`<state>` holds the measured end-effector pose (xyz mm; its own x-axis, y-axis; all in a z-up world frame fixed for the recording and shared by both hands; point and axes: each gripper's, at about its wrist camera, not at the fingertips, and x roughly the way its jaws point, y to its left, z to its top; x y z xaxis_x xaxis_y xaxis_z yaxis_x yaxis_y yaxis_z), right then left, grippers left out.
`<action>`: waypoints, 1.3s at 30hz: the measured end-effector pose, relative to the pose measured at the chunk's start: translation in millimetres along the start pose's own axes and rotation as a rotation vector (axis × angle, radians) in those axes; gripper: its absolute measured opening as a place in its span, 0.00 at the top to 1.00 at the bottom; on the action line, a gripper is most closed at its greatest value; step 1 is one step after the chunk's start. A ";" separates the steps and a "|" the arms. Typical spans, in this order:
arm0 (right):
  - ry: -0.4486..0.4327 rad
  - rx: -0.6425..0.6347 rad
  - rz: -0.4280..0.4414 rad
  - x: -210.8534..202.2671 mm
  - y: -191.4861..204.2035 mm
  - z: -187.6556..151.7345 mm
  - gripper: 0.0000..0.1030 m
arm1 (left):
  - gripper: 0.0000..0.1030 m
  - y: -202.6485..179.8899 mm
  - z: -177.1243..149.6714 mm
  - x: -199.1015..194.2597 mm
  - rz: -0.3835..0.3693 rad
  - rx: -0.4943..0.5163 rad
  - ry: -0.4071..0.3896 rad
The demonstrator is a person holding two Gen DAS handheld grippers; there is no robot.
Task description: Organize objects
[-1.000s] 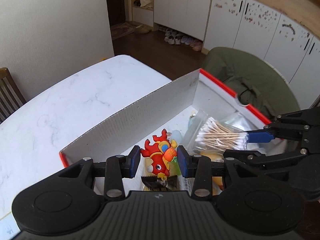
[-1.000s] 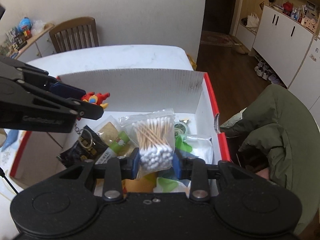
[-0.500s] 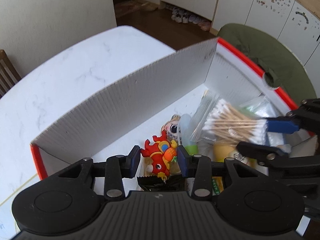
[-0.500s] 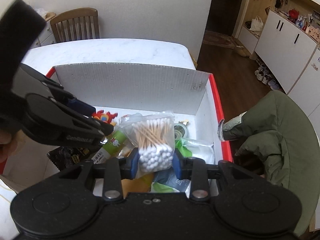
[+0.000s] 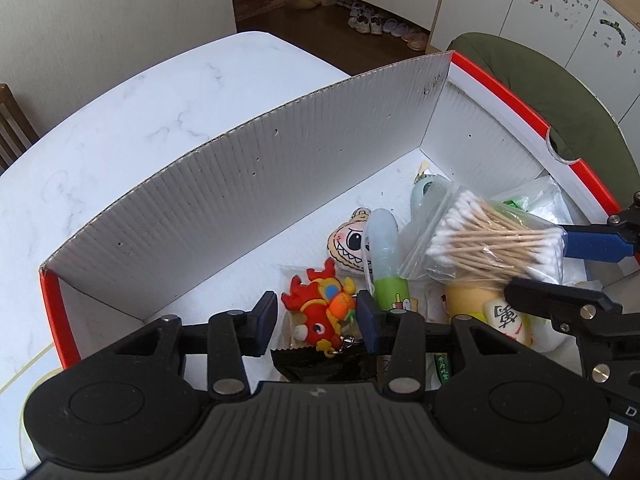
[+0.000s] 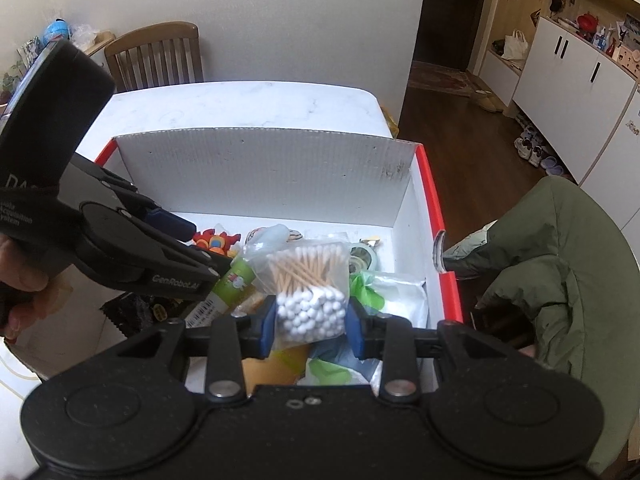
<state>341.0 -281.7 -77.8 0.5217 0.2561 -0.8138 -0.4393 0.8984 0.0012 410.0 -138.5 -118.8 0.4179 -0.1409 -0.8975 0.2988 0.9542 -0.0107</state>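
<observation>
- Box (image 5: 248, 184) with red rim on white bench (image 5: 120, 92), holding mixed small items.
- Left tool (image 5: 317, 316) spread around red fish keychain (image 5: 320, 306) inside box; contact unclear.
- Right tool (image 6: 311, 320) pinching bag of cotton swabs (image 6: 308, 284) above box contents.

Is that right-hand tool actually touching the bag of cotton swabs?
Touching. In the right wrist view, the right tool has both blue pads pressed against the sides of the bag of cotton swabs, with no gap on either side.
</observation>
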 end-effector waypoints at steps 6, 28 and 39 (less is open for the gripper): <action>-0.019 0.005 0.018 -5.7 -1.3 -3.4 0.66 | 0.37 3.6 -6.2 -11.4 -0.026 -0.024 -0.039; -0.167 0.017 0.110 -62.3 17.4 -20.1 0.50 | 0.32 14.8 -59.2 -117.6 -0.119 -0.056 -0.282; -0.264 0.034 0.114 -96.7 34.7 -34.9 0.29 | 0.27 14.9 -97.3 -161.1 -0.124 -0.036 -0.367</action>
<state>249.8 -287.8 -19.4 0.6446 0.4367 -0.6276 -0.4841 0.8684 0.1070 263.6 -76.0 -17.3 0.6617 -0.3346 -0.6710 0.3391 0.9317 -0.1302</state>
